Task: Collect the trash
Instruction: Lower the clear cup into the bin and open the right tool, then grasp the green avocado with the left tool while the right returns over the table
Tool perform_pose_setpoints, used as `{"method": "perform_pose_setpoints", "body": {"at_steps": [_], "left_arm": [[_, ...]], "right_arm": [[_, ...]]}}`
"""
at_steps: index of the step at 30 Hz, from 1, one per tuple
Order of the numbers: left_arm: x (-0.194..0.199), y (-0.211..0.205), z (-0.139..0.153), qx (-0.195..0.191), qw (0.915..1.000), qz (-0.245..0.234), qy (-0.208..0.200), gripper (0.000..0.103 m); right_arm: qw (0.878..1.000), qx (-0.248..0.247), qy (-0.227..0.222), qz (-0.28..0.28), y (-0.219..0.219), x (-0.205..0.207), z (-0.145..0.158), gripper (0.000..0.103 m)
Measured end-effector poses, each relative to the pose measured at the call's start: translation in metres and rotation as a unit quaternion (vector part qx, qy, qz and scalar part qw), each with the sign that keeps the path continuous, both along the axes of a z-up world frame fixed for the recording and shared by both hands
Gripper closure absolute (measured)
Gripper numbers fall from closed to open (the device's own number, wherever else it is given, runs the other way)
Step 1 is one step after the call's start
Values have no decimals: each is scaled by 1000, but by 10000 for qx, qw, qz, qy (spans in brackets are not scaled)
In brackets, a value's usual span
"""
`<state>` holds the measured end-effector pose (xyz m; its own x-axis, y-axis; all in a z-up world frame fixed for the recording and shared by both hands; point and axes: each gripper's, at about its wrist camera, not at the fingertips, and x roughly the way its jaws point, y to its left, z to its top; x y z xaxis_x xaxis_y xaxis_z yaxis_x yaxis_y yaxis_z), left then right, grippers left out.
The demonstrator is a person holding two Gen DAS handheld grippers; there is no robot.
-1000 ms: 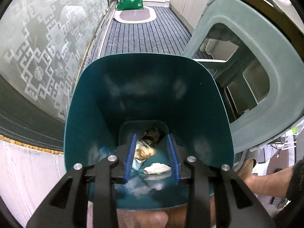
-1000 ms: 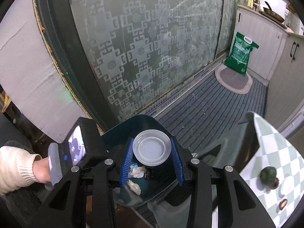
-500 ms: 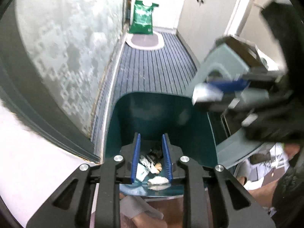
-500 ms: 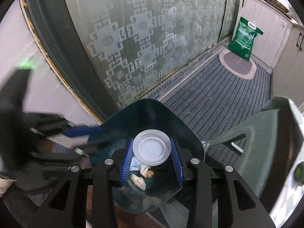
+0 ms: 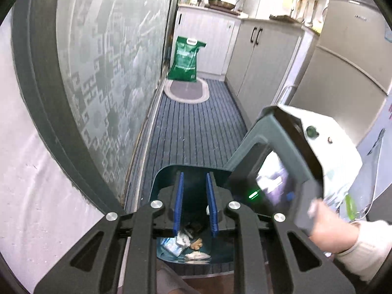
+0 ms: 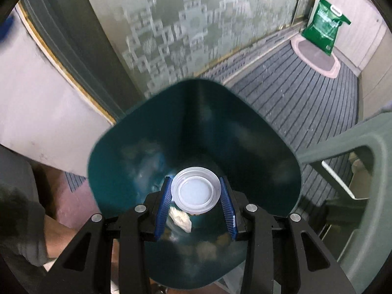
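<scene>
Kitchen floor mat, teal bin (image 6: 257,147) standing on it, trash blurred at its bottom.
We pinch the translucent round lid (image 6: 195,190) in our right gripper (image 6: 195,207) over the bin; our left gripper (image 5: 195,205) is closing, empty.

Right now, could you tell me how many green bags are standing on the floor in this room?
1. The green bag stands upright at the far end of the striped floor mat, behind an oval rug, beside the patterned glass door. Others may be hidden out of view.
</scene>
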<state>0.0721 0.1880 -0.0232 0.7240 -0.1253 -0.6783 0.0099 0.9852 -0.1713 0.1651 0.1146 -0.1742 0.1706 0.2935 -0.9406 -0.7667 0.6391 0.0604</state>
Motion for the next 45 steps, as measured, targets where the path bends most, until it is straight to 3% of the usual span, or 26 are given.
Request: {"method": "perform_pose_setpoints", "body": {"at_steps": [6,7,8,13,18,24,34,38,45], "left_arm": [[-8,-4,24,-76,9995,-50,-288,83],[-9,-5,27,-88,9994,-52,-329,82],[-11,-6,33,-84,9991,-59,-406,82],[-15,-12,52,-116,9972,-91,-737,74],[-17,-13,68,-263,9951,-31,-957,73],[-21,-20,90,-375,9910,-62,-1285,69],[-14,-49,110,-511,9861,-256,-1558,63],[-4,-68,106,-483,9867,-367,-1511,59],[18,-106,84,-323,9903,-674,-1170,57]], "right_arm": [[9993,-356,93,29,-1,-1,-31,63],[9991,-411,105,39,-1,-2,-35,59],[9990,-433,114,20,-1,-2,-37,52],[9993,-366,31,106,-1,-9,-29,52],[9996,-9,-145,258,-1,-22,5,52],[9962,671,-457,324,-11,-36,68,60],[9808,1490,-1257,22,-67,-43,164,66],[9755,1613,-1459,-330,-104,-30,183,66],[9675,1492,-1762,-1032,-175,-5,192,66]]}}
